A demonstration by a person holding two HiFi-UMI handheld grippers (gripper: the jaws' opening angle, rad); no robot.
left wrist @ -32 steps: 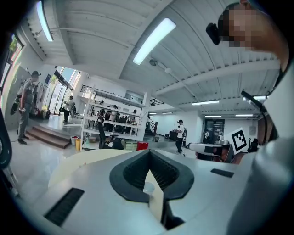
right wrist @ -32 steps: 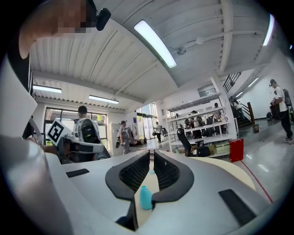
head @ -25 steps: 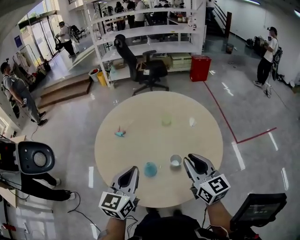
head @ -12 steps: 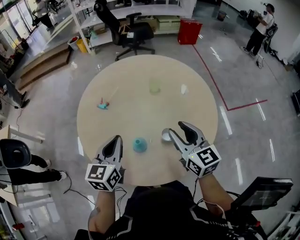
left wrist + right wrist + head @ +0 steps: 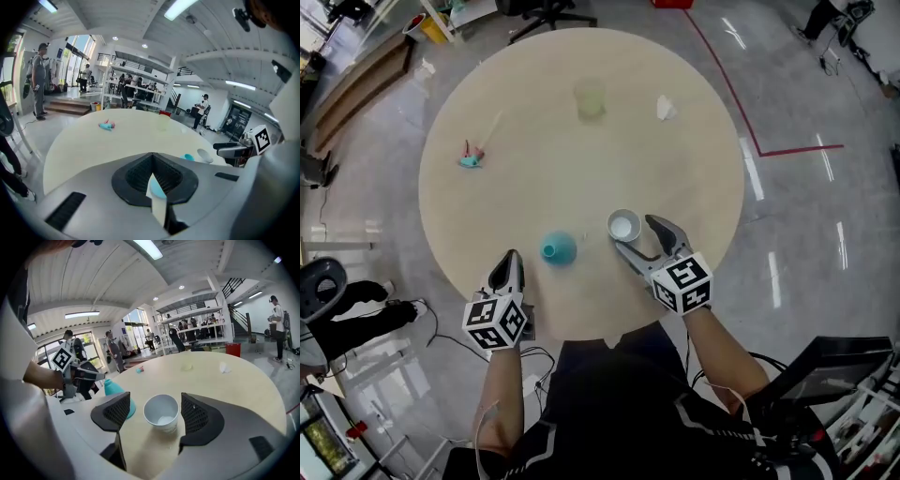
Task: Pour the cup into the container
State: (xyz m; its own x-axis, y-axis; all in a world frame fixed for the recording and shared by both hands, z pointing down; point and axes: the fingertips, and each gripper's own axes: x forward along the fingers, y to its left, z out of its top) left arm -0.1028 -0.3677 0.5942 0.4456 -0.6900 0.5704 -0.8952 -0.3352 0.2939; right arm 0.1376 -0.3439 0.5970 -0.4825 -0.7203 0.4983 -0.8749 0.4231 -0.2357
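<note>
A white paper cup (image 5: 623,226) stands upright near the front of the round table (image 5: 516,112), with a little white stuff in its bottom (image 5: 161,414). My right gripper (image 5: 633,234) is open; its jaws have just been opening and now flank the cup (image 5: 161,414) without touching it. A pale green translucent container (image 5: 590,100) stands at the far side. My left gripper (image 5: 506,262) is low over the front left edge, its jaws shut and empty (image 5: 153,176). A teal cone-shaped thing (image 5: 559,248) sits between the grippers.
A small teal and pink object (image 5: 471,157) lies at the table's left, a crumpled white scrap (image 5: 666,109) at the far right. A dark stand (image 5: 328,300) and cables are on the floor at the left. People stand far off in the hall.
Both grippers came down toward the table. The right gripper's jaws opened and moved forward on either side of the white cup. The left gripper stayed shut.
</note>
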